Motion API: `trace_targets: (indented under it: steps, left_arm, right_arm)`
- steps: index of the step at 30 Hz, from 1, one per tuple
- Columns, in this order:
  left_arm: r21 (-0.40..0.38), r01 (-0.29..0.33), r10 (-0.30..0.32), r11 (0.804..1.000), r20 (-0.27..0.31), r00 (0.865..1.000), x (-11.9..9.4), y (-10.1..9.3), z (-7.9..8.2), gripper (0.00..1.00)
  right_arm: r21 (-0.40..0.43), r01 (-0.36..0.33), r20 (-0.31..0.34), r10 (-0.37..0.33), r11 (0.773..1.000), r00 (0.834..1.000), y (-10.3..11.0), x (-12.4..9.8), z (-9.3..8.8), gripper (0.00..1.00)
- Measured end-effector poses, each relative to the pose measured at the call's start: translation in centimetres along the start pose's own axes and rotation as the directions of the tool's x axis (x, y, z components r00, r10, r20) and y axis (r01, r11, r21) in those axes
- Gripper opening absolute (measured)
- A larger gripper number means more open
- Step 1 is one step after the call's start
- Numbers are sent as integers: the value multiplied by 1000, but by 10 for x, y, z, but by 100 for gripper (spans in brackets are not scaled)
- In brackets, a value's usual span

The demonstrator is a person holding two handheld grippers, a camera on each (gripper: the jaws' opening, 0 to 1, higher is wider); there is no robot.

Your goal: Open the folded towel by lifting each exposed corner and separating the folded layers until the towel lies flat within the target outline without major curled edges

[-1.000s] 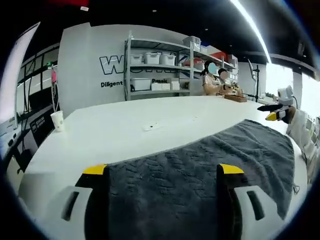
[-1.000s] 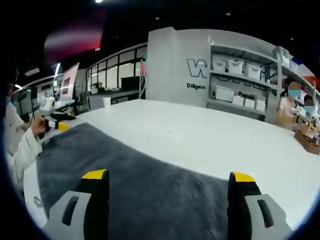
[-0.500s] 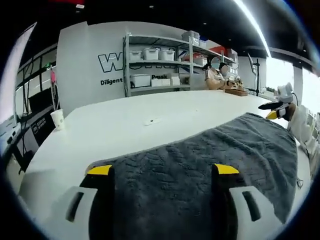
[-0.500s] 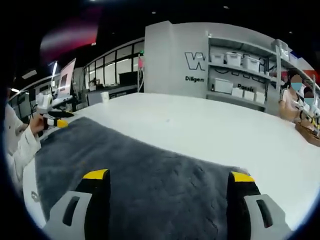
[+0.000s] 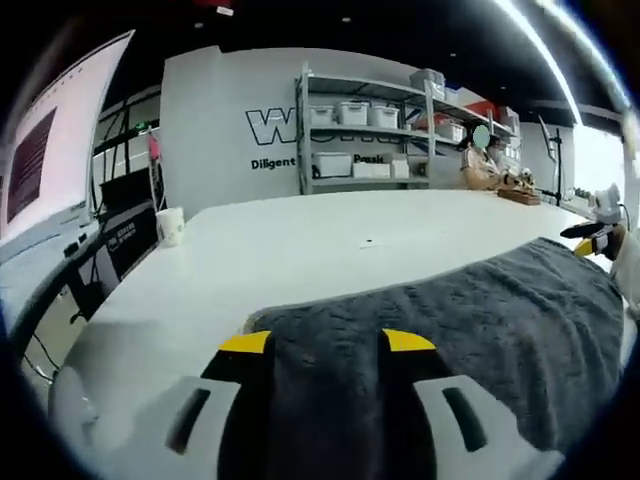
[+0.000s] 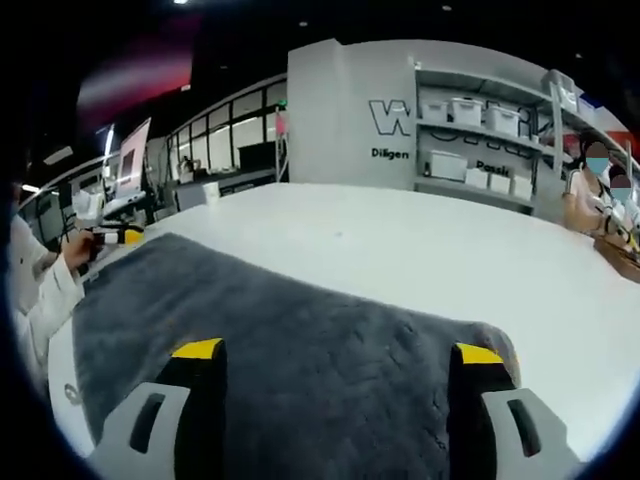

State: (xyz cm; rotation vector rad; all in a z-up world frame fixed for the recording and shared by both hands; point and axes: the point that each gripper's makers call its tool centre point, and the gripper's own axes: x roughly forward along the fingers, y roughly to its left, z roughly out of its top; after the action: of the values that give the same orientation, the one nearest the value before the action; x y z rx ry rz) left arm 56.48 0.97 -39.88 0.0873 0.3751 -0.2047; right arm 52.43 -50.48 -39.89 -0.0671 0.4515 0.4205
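Note:
A dark grey towel (image 5: 480,330) lies spread across the white table (image 5: 300,240). My left gripper (image 5: 326,342) sits low at the towel's near-left corner. Its yellow-tipped jaws stand partly closed, with the towel's edge bulging between them and a gap still showing. In the right gripper view the same towel (image 6: 250,330) runs away to the left. My right gripper (image 6: 337,351) is wide open over the towel's other end, beside a slightly raised edge. Each gripper also appears far off in the other's view: the right gripper (image 5: 590,240) and the left gripper (image 6: 115,235), each held by a white-sleeved hand.
A paper cup (image 5: 170,225) stands at the table's far left. Behind the table are a metal shelf with white bins (image 5: 365,130), a lettered wall and seated people (image 5: 480,165). A screen (image 5: 60,150) hangs at the left. A wooden box (image 6: 615,275) rests at the right.
My left gripper's jaws have drawn noticeably closer together around the towel's corner, and that view has swung. The right gripper's jaws keep their wide gap, with the towel's edge risen slightly by its right jaw.

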Motion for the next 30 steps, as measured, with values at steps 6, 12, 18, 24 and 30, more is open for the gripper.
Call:
trace_targets:
  steps: [6,12,18,24,30]
  left_arm:
    - [-7,-48,48,999,-69,996,4,16,-20,25]
    - [6,-63,63,998,-131,989,8,18,-37,21]
    - [17,-39,40,999,-126,991,9,14,-38,14]
    - [53,-29,35,998,-119,992,10,12,-38,6]
    - [106,-24,37,994,-122,992,10,13,-37,4]
  right_arm:
    - [0,-1,-6,1,1000,1000,2,1,-3,90]
    - [3,-3,-14,3,1000,1000,2,2,-5,90]
    - [11,0,-14,0,1000,1000,1,0,-6,89]
    - [11,-2,-22,2,1000,1000,2,1,-8,89]
    - [24,15,-16,-15,1000,1000,-6,-2,-9,88]
